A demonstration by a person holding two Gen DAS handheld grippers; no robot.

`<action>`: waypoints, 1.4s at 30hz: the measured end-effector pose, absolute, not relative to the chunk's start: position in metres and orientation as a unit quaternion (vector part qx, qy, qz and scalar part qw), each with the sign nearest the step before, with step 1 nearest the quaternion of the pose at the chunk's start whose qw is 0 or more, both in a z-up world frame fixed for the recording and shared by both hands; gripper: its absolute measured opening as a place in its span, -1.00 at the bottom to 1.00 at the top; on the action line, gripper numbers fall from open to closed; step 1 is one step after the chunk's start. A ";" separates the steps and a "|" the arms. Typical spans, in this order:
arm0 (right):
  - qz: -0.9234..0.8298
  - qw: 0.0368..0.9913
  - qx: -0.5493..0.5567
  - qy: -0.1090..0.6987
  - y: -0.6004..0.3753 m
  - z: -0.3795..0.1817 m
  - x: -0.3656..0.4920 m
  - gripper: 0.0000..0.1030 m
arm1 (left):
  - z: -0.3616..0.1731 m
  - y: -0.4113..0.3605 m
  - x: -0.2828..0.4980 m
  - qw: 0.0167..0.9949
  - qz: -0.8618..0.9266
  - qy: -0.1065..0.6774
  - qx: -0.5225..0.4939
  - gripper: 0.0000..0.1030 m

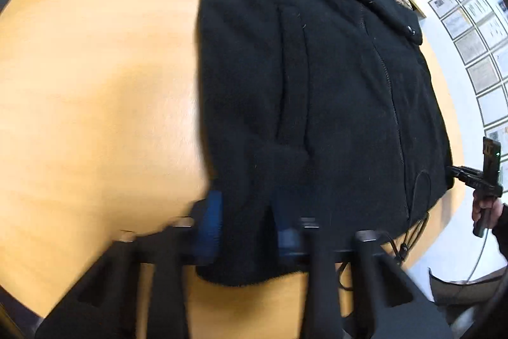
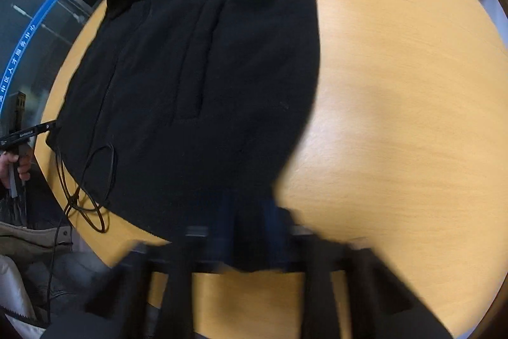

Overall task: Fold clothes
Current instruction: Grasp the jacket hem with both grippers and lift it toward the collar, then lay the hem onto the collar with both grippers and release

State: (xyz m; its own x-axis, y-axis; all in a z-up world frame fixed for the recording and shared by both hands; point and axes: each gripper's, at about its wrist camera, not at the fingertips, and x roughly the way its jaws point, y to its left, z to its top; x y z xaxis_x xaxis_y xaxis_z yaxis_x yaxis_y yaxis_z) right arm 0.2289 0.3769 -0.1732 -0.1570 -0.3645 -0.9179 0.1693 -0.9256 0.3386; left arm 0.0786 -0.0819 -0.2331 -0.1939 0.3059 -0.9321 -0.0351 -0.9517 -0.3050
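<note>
the table (image 1: 95, 78) is the largest item: a light wood top with a rounded edge, bare on the left in the left wrist view and bare on the right (image 2: 412, 84) in the right wrist view. on it lies the black fleece jacket (image 1: 317, 84), front side up, its zip running lengthwise and a slit pocket showing beside it; the same garment fills the left half of the right wrist view (image 2: 206, 69). its hem sits at the near table edge and its collar end lies farthest from both cameras.

the left gripper (image 1: 247, 227) has blue pads, and the hem corner of the jacket lies between them; the pads press on the cloth, so it is clamped on the fabric (motion blur softens the edges). in the right wrist view the same tool appears small at the far side of the hem (image 2: 35, 129), held in a hand (image 2: 19, 161).

the right gripper (image 2: 250, 231) is badly blurred; dark cloth lies between its blue pads, and it appears clamped on the opposite hem corner. the left wrist view shows it beside the jacket's edge (image 1: 457, 172), its fingers touching the cloth, held in a hand (image 1: 485, 212).

a thin black drawcord (image 2: 95, 186) loops from the hem onto the table.
</note>
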 end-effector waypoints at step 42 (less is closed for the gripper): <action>-0.863 0.111 0.433 -0.236 0.410 -0.060 -0.158 -0.83 | -0.114 -0.091 -0.317 0.140 0.822 -0.293 -0.467 -0.83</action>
